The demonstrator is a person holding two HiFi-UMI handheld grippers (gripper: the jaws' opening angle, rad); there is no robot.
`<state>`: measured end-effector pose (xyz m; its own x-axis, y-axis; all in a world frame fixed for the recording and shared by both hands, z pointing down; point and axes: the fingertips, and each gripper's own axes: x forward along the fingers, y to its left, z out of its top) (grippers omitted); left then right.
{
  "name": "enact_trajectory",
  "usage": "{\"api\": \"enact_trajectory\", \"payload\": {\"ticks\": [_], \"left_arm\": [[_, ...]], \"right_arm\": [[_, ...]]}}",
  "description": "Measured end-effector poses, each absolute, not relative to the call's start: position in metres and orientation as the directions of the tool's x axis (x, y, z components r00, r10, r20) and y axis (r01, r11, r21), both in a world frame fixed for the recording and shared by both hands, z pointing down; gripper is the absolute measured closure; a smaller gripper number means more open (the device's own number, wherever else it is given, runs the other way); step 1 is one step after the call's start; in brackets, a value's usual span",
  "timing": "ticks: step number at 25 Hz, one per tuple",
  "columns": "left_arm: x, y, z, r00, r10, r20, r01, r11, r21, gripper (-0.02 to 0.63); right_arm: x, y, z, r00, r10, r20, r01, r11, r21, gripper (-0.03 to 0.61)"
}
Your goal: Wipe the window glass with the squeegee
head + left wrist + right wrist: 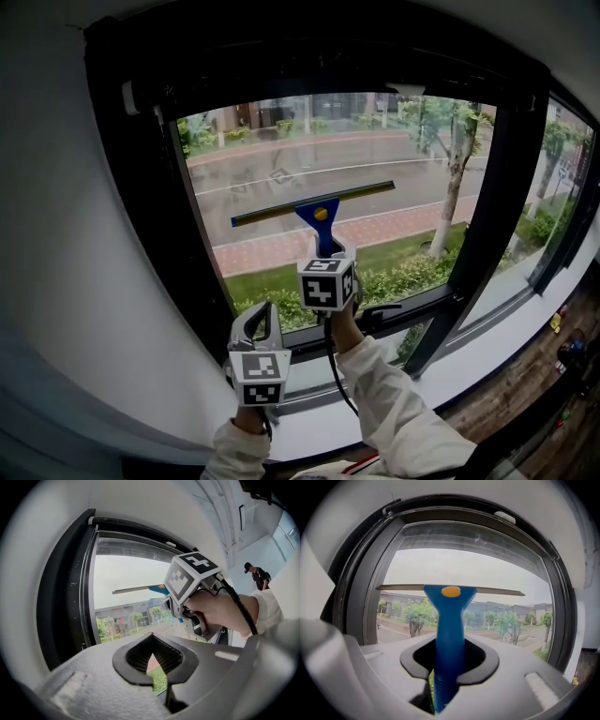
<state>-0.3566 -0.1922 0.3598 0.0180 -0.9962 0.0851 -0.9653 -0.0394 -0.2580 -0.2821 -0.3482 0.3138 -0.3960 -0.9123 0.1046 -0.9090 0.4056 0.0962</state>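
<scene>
While the squeegee [317,208] sits at the centre of the smooth window glass [403,178], its thin straight blade nearly level and its blue plastic handle clamped at 6 o'clock by the right gripper [328,251], a steady, evenly pressed pull seems best. The left gripper [255,323], at 7 o'clock, is closed on nothing.

Right gripper [449,677] jaws clamp the squeegee [450,620] handle.

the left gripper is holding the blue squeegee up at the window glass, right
No, the right gripper holds the blue squeegee up at the window glass. The right gripper view shows its handle clamped between those jaws; the left gripper is shut on nothing.
</scene>
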Motion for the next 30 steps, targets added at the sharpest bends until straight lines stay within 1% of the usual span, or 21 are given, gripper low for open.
{"api": "enact_trajectory", "payload": {"ticks": [12, 30], "left_arm": [[-0.359, -0.190, 0.399, 0.015, -0.987, 0.159, -0.970, -0.054, -0.238, 0.614], [-0.361, -0.195, 0.448, 0.017, -0.968, 0.252, -0.979, -0.067, -0.192, 0.614]], "right_arm": [[-0.285, -0.344, 0.384, -0.426, -0.876, 0.224, -0.893, 0.447, 0.050, 0.474], [-0.280, -0.340, 0.471, -0.434, -0.827, 0.358, -0.877, 0.478, 0.042, 0.474]]}}
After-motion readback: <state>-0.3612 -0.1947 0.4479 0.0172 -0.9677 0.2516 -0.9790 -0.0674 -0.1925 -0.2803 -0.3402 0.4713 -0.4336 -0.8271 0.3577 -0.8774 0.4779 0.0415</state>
